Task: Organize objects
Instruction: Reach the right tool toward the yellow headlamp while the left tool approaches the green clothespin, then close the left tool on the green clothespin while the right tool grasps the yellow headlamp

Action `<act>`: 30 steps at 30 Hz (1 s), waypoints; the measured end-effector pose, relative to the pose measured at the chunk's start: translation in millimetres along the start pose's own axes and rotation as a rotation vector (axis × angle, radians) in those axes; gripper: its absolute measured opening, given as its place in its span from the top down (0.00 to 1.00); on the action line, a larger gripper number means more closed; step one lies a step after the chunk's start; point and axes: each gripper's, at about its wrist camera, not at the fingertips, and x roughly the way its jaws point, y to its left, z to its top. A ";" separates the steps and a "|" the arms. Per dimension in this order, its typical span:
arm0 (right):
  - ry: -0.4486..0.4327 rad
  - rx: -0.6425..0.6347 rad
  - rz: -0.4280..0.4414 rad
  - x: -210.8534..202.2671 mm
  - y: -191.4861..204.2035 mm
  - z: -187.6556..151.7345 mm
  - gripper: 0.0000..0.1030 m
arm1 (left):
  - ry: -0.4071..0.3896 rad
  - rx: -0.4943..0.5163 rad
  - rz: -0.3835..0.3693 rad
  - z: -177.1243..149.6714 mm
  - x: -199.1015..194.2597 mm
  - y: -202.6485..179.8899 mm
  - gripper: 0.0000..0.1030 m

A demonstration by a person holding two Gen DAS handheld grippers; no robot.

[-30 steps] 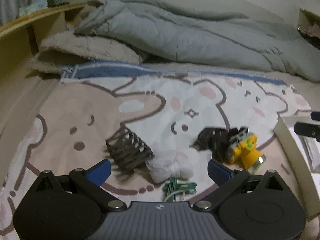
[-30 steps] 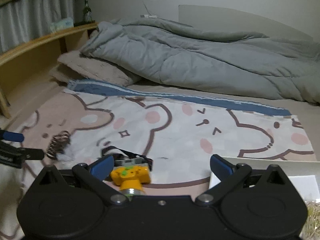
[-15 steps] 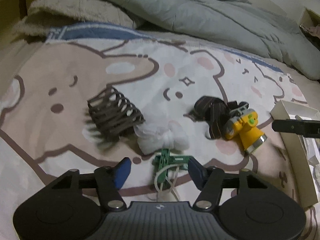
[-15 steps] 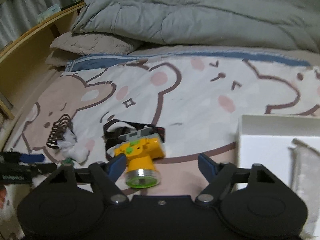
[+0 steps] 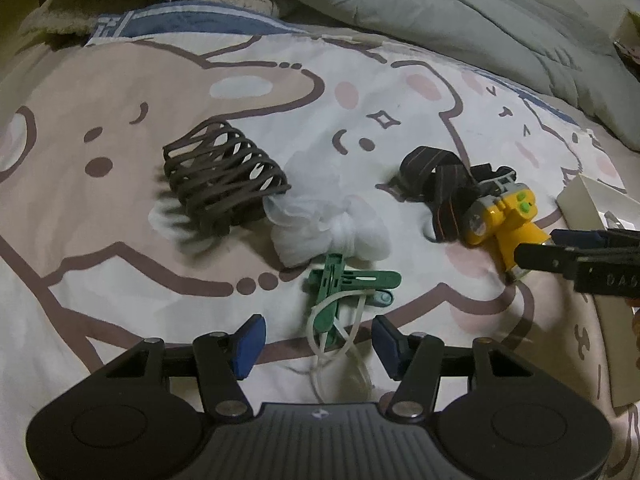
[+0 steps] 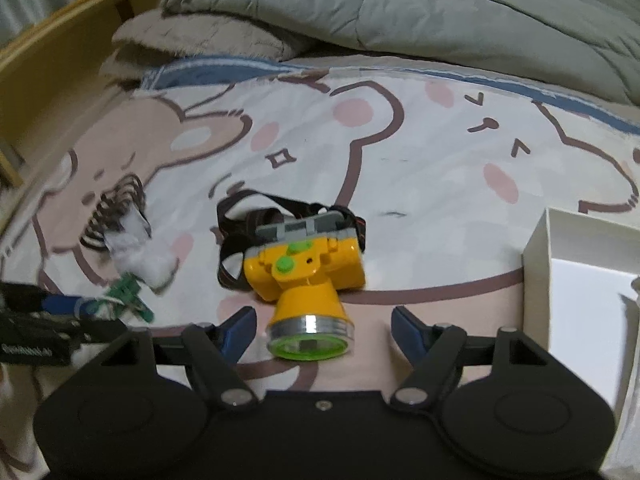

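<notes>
On the bear-print sheet lies a green clip with a white tie (image 5: 348, 282). My left gripper (image 5: 318, 340) hangs low over its near end, jaws apart on either side of the white tie, pads not touching it. Beyond it are a white gauze bundle (image 5: 328, 228) and a dark brown slatted clip (image 5: 220, 176). A yellow headlamp (image 6: 308, 268) with a black strap points its lens at me. My right gripper (image 6: 324, 328) straddles that lens, its jaws closing, with gaps on both sides. The right gripper's fingers (image 5: 560, 260) show beside the headlamp (image 5: 504, 220) in the left wrist view.
A white open box (image 6: 580, 280) sits at the right, close to the right gripper. A grey duvet (image 6: 400, 8) and a beige pillow (image 6: 192, 40) fill the far side. A wooden bed frame (image 6: 60, 48) runs along the left.
Both grippers have come down toward the sheet and tilted more steeply. Their jaws have narrowed from wide open. The clip and the headlamp now lie between the fingers.
</notes>
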 end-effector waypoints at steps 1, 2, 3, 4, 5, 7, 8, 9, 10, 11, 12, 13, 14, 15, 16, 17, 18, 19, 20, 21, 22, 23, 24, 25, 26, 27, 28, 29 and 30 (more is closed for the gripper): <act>-0.003 -0.013 -0.007 1.1 1.3 -1.5 0.27 | -0.001 -0.002 0.003 0.1 0.4 -0.3 0.46; -0.003 -0.026 -0.002 1.6 2.9 -2.8 0.30 | -0.004 -0.002 0.006 0.1 0.4 -0.6 0.49; 0.000 -0.035 0.008 1.4 3.9 -3.0 0.43 | -0.006 -0.001 0.008 0.3 0.7 -0.6 0.60; 0.008 -0.048 0.019 1.4 5.5 -3.2 0.51 | -0.005 0.001 0.007 0.7 0.9 -0.6 0.73; 0.024 -0.061 0.018 1.4 7.5 -3.6 0.50 | -0.004 0.001 0.004 1.0 1.1 -0.6 0.78; 0.032 -0.069 0.003 -1.4 9.7 -5.5 0.50 | -0.002 0.010 0.003 1.0 0.5 -2.2 0.81; 0.041 -0.079 0.001 -3.7 10.4 -6.2 0.50 | -0.001 0.020 -0.002 0.6 0.0 -3.1 0.82; 0.048 -0.089 0.004 -5.4 10.7 -7.4 0.51 | 0.000 0.028 -0.009 -0.2 -1.2 -3.9 0.85; 0.053 -0.096 0.007 -8.5 10.0 -9.1 0.51 | 0.002 0.037 -0.015 -1.3 -2.3 -5.2 0.87; 0.058 -0.101 0.013 -12.4 8.2 -11.5 0.51 | 0.004 0.047 -0.022 -2.7 -3.4 -6.4 0.87; 0.065 -0.101 0.020 -15.6 6.3 -13.7 0.51 | 0.006 0.057 -0.029 -4.6 -4.5 -7.3 0.87; 0.074 -0.099 0.024 -19.1 4.6 -16.0 0.51 | 0.009 0.066 -0.036 -7.0 -5.5 -8.2 0.88; 0.085 -0.099 0.026 -23.6 2.9 -19.1 0.51 | 0.011 0.076 -0.043 -9.4 -6.5 -9.2 0.88; 0.094 -0.099 0.027 -27.3 1.9 -22.0 0.51 | 0.013 0.084 -0.049 -11.8 -7.5 -10.1 0.88; 0.102 -0.100 0.027 -31.9 1.2 -25.6 0.51 | 0.016 0.091 -0.057 -14.6 -8.8 -11.0 0.89; 0.109 -0.101 0.028 -37.4 0.3 -30.1 0.51 | 0.021 0.099 -0.068 -17.4 -10.4 -12.0 0.89; 0.114 -0.101 0.028 -41.6 0.4 -34.0 0.51 | 0.023 0.107 -0.077 -20.8 -12.4 -13.4 0.90; 0.121 -0.099 0.029 -45.9 0.0 -38.5 0.51 | 0.026 0.117 -0.086 -24.2 -14.3 -14.9 0.90; 0.131 -0.097 0.031 -50.3 -0.1 -43.6 0.51 | 0.030 0.127 -0.096 -28.1 -16.2 -16.8 0.90; 0.138 -0.096 0.032 -54.1 -0.1 -48.3 0.51 | 0.034 0.137 -0.105 -32.1 -17.9 -18.7 0.90; 0.148 -0.099 0.037 -58.2 0.4 -53.7 0.51 | 0.039 0.146 -0.115 -36.4 -19.8 -20.8 0.90; 0.157 -0.103 0.038 -62.4 1.0 -59.6 0.51 | 0.042 0.153 -0.124 -40.2 -21.6 -22.8 0.90; 0.166 -0.105 0.039 -65.7 1.6 -64.2 0.51 | 0.048 0.161 -0.137 -44.5 -23.5 -24.9 0.90; 0.176 -0.106 0.040 -69.0 2.4 -69.2 0.51 | 0.053 0.169 -0.148 -48.6 -25.2 -27.0 0.90; 0.187 -0.106 0.040 -73.3 3.2 -75.0 0.51 | 0.060 0.182 -0.162 -53.3 -27.6 -29.7 0.90; 0.194 -0.107 0.042 -76.8 3.8 -79.2 0.51 | 0.065 0.193 -0.174 -57.8 -29.7 -32.0 0.90; 0.202 -0.108 0.045 -80.7 4.4 -83.8 0.51 | 0.071 0.204 -0.184 -62.1 -31.9 -34.4 0.90; 0.208 -0.108 0.051 -85.3 4.8 -88.5 0.51 | 0.078 0.219 -0.196 -66.3 -34.1 -37.4 0.90; 0.214 -0.108 0.057 -90.2 5.3 -93.2 0.51 | 0.087 0.235 -0.209 -70.5 -36.5 -40.4 0.90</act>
